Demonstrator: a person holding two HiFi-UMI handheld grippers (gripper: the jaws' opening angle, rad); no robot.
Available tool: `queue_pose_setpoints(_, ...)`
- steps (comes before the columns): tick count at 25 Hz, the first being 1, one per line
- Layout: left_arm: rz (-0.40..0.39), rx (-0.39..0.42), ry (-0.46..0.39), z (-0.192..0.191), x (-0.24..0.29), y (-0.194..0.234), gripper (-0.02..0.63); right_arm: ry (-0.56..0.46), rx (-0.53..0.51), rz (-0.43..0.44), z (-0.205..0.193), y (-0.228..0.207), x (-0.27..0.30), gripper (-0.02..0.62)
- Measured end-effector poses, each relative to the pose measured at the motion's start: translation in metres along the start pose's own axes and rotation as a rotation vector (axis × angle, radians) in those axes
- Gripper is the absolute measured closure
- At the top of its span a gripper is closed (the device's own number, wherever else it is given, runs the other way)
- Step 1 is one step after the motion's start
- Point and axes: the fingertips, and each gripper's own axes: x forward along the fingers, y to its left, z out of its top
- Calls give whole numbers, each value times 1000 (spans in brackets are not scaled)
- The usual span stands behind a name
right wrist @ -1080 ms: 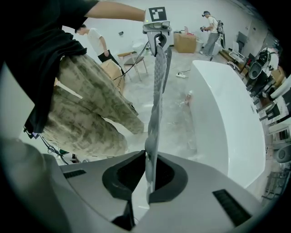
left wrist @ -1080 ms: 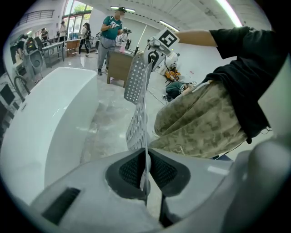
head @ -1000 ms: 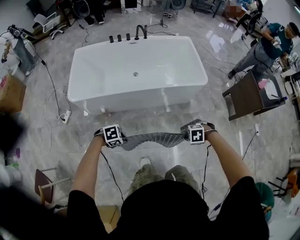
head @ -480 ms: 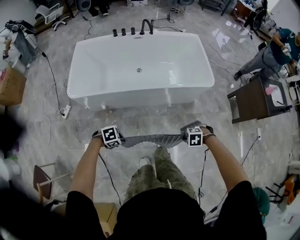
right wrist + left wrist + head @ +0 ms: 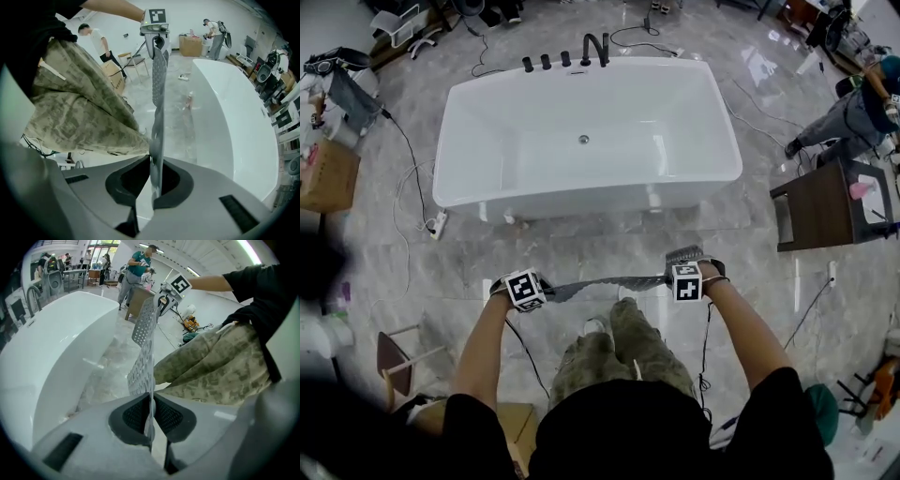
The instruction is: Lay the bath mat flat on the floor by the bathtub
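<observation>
Head view: you hold the grey perforated bath mat (image 5: 605,282) stretched between your two tools, the left tool (image 5: 546,289) at one end and the right tool (image 5: 667,279) at the other (each marker cube faces up). The mat shows as a thin, slightly sagging band over the grey marble floor (image 5: 581,244). It is on the near side of the white rectangular bathtub (image 5: 581,192), apart from it and running along its long wall. Your camouflage trousers (image 5: 628,347) are just behind the mat. Black taps (image 5: 565,58) stand at the tub's far rim, and a dark brown side table (image 5: 825,211) stands off to the right.

Left gripper view: the left tool's jaws are pressed together on the mat's end, the thin sheet pinched between the dark pads. From there the mat runs away on edge to the right tool, with the bathtub on the left and your trouser leg on the right.

Right gripper view: the right tool is likewise clamped on the mat's other end, the sheet squeezed between its pads. The tub lies to the right, your trousers to the left.
</observation>
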Motion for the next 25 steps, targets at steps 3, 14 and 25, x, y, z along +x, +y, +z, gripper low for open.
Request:
queue_pose_setpoints(3,8,-30,-7,12,15,11,578,-10,-5,20,-16,-16,9,572)
queue_pose_setpoints(14,-1,-61,-21,-3,68,45,578,-9,50,33,-33,-41,67,572)
queue_pose_setpoints(25,20,-44,35,-37,123,86,578,15,73,38,-34,-58,136,572)
